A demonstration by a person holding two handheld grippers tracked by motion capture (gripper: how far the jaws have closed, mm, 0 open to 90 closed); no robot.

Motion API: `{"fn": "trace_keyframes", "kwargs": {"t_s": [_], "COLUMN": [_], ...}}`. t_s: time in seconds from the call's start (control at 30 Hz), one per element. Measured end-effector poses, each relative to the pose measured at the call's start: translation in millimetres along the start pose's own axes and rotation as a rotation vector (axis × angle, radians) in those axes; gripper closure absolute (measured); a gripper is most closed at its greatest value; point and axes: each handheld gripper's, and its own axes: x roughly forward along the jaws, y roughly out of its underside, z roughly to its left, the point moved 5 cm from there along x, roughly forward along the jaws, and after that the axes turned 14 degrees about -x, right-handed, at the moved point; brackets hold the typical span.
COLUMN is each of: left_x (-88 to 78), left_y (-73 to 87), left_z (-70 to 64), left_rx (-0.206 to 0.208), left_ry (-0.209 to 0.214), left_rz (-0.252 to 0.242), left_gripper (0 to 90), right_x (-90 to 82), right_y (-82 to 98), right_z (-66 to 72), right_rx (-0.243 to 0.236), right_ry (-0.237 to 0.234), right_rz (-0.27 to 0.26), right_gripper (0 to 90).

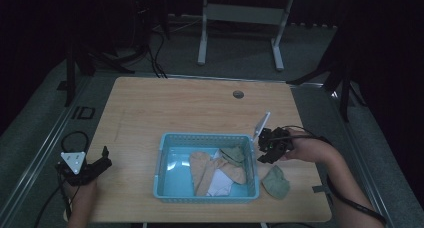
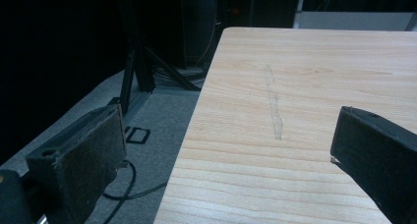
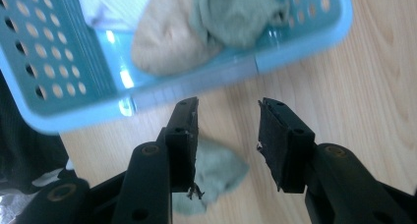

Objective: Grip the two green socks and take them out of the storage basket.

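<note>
Fingers of right gripper (image 3: pixel 228 138): parted, empty, above green sock (image 3: pixel 216 172) lying on desk (image 3: pixel 364 86) beside basket (image 3: pixel 295 49), awaiting sorting.

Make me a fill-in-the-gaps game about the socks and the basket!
1. The basket on the table is coloured ____.
2. The green sock beside the basket lies on the ____.
3. The right hand-held gripper has its jaws apart and holds ____.
4. The left hand-held gripper hovers by the table's ____ edge.

Missing words: blue; table; nothing; left
</note>
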Motion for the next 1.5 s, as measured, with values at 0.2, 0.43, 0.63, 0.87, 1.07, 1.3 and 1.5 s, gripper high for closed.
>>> {"fn": "trace_keyframes", "kwargs": {"t_s": [0.2, 0.43, 0.63, 0.87, 1.07, 1.3, 1.5], "left_x": [0.0, 0.0, 0.0, -0.1, 0.0, 0.2, 0.2], "left_y": [0.0, 0.0, 0.0, 0.0, 0.0, 0.0, 0.0], "left_z": [0.1, 0.1, 0.1, -0.1, -0.1, 0.0, 0.0], "left_rx": [-0.001, -0.001, -0.003, -0.001, 0.0, 0.0, 0.001], "left_ry": [0.001, 0.004, 0.008, 0.007, 0.008, 0.007, 0.006], "left_rz": [0.002, 0.002, -0.001, -0.002, 0.002, 0.004, 0.005], "left_gripper": [0.4, 0.4, 0.4, 0.4, 0.4, 0.4, 0.4], "right_x": [10.1, 24.6, 40.5, 65.3, 80.3, 82.9, 64.0], "right_y": [-30.2, -58.3, -76.0, -76.4, -72.8, -69.0, -70.5], "right_z": [-4.2, -6.5, -6.9, -7.7, -10.0, -12.0, -13.5], "right_rx": [-0.056, -0.105, -0.137, -0.134, -0.122, -0.116, -0.124], "right_ry": [-0.021, -0.051, -0.076, -0.101, -0.087, -0.08, -0.057], "right_rz": [0.005, 0.015, 0.032, 0.083, 0.122, 0.14, 0.126], "right_gripper": [60.4, 61.1, 61.0, 59.9, 59.7, 77.7, 80.0]}}
